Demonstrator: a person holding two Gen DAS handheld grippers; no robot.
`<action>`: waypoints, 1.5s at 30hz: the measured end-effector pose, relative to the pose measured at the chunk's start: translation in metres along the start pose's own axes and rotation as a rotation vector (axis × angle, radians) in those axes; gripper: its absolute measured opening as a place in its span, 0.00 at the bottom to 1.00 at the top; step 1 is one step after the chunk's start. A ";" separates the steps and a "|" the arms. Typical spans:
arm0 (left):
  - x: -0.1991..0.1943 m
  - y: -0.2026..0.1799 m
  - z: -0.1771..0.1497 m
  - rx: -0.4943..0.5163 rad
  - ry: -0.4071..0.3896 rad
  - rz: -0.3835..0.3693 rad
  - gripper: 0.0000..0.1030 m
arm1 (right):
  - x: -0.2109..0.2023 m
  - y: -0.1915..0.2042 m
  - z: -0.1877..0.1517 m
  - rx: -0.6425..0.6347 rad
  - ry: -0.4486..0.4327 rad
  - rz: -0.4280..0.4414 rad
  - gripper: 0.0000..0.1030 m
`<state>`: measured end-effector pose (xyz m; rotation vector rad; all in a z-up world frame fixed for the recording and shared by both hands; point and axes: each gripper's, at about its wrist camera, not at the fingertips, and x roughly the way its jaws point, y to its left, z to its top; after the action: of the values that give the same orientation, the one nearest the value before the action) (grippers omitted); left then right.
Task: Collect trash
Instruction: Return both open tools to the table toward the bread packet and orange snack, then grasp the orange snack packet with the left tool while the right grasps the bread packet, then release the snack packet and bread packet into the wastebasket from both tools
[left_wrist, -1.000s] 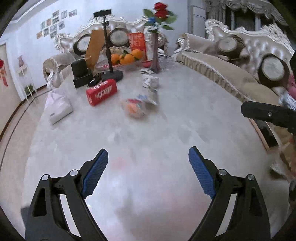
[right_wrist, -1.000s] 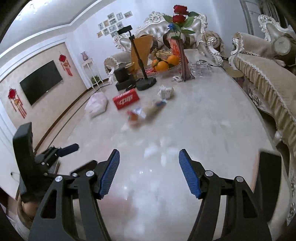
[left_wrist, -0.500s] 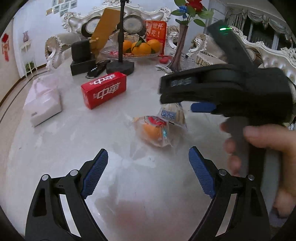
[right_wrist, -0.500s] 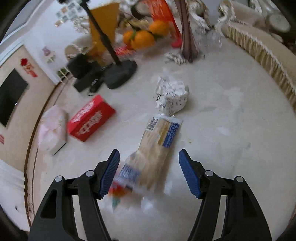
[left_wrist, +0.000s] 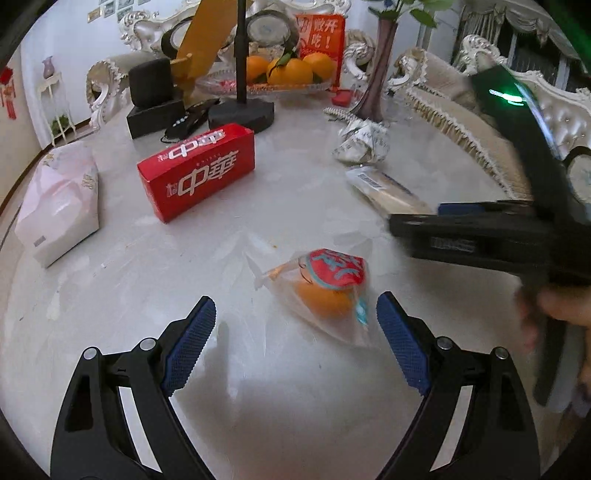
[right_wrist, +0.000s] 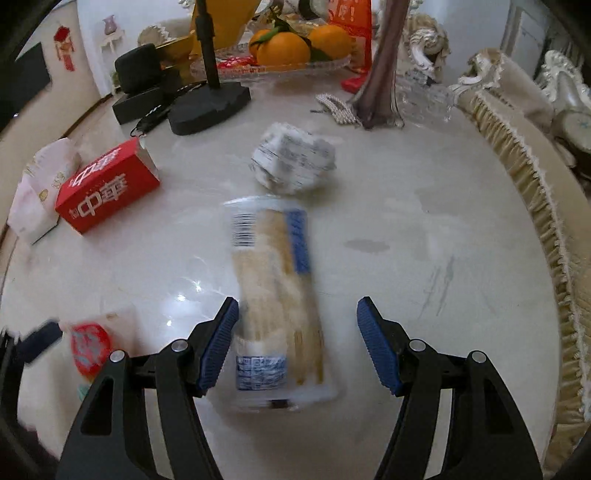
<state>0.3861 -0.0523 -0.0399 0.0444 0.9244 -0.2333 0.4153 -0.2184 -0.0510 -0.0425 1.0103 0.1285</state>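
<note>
- Two grippers hang released over the marble tabletop (left_wrist: 258, 206).
- Left gripper (left_wrist: 295, 343) brackets the orange snack bag (left_wrist: 325, 291), mid-table.
- Right gripper (right_wrist: 295, 345) straddles the cracker packet (right_wrist: 277, 291), toward the sofa-side edge; pads apart.

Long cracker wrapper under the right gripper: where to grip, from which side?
Grip the cracker wrapper across its narrow width near the close end, coming from above. It lies flat, long axis pointing away between the open jaws of the right gripper, so they already straddle it.
</note>
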 end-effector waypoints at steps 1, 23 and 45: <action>0.003 0.000 0.002 -0.008 0.009 0.000 0.84 | -0.001 -0.002 -0.002 -0.020 0.000 0.004 0.61; 0.016 -0.004 0.018 -0.049 0.031 0.036 0.43 | -0.005 0.006 -0.002 -0.143 -0.032 0.068 0.33; -0.235 -0.036 -0.205 0.104 -0.177 -0.278 0.40 | -0.204 -0.015 -0.284 0.147 -0.183 0.656 0.31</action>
<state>0.0805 -0.0171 0.0256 -0.0085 0.7399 -0.5349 0.0712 -0.2782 -0.0290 0.4321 0.8168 0.6444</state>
